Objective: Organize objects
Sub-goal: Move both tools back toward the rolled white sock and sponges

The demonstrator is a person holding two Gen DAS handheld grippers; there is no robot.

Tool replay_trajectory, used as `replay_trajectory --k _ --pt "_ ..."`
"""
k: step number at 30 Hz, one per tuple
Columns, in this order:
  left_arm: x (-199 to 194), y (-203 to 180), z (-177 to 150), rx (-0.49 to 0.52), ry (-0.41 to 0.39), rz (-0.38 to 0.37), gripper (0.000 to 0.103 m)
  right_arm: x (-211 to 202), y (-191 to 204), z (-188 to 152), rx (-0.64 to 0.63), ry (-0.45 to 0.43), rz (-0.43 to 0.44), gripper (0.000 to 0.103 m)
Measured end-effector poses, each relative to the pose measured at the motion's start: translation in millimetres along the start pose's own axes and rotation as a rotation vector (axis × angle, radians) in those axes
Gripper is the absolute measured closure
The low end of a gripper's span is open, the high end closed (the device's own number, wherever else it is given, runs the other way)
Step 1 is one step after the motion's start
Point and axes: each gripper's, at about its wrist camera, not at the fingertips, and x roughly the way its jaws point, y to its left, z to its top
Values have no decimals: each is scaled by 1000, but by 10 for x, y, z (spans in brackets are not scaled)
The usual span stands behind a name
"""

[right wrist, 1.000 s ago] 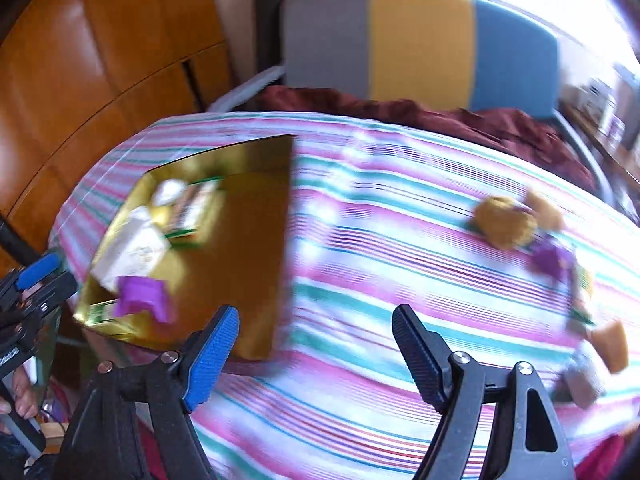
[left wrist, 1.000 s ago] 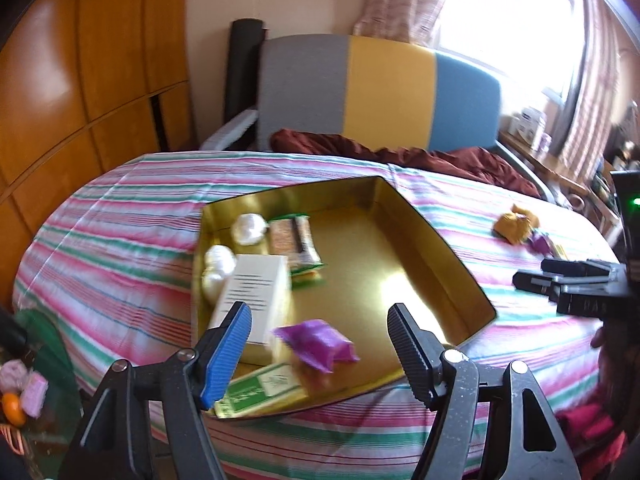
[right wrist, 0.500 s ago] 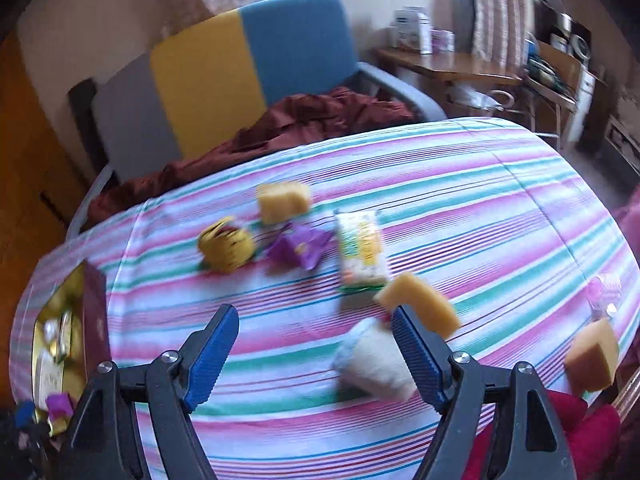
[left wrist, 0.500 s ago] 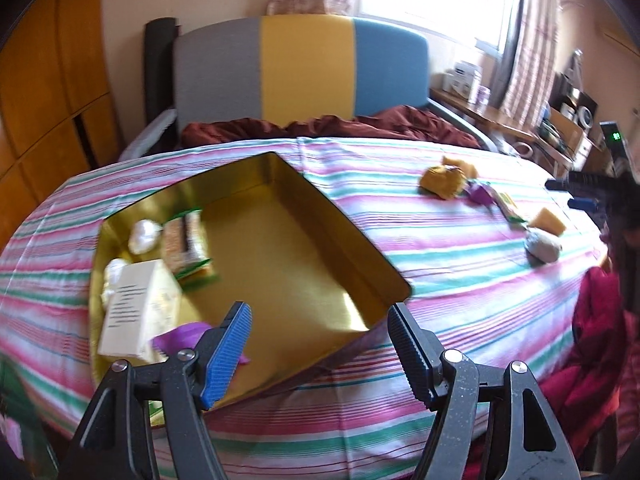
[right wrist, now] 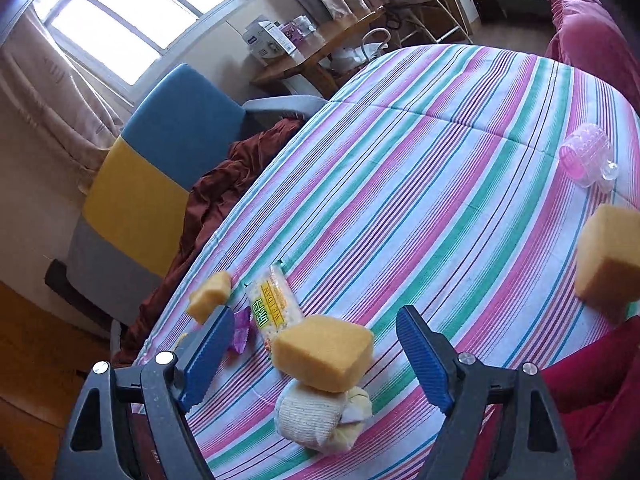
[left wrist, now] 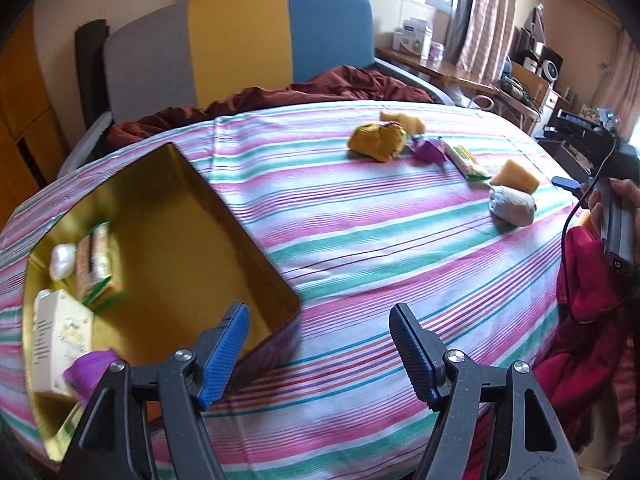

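Note:
A gold tin box (left wrist: 208,204) lies on the striped tablecloth at left, holding a white carton (left wrist: 60,332), a snack packet (left wrist: 96,264), a white ball (left wrist: 62,260) and a purple wrapper (left wrist: 90,372). My left gripper (left wrist: 320,352) is open and empty above the box's near right corner. My right gripper (right wrist: 316,356) is open and empty, with a yellow sponge (right wrist: 324,352) and a white rolled sock (right wrist: 316,416) between its fingers' line of sight. The sponge (left wrist: 516,176) and sock (left wrist: 512,204) also show in the left wrist view.
A snack packet (right wrist: 272,308), another sponge (right wrist: 210,296) and a purple wrapper (right wrist: 242,328) lie behind. A third sponge (right wrist: 608,256) and a pink plastic roller (right wrist: 584,156) lie right. A mustard cloth bundle (left wrist: 376,140) lies mid-table. A colour-block chair (left wrist: 240,44) stands behind.
Both views have swung right. The left gripper moved from over the box to its right corner. The right gripper moved close to the yellow sponge and white sock. Both stayed open.

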Motion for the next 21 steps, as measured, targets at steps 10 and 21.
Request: replay_trajectory --k 10,21 --pt "510 -587 428 90 44 -109 30 -56 -52 -5 29 -22 52 19" --pt "984 -1337 956 158 42 -280 22 -79 -102 15 59 -39 110 19"
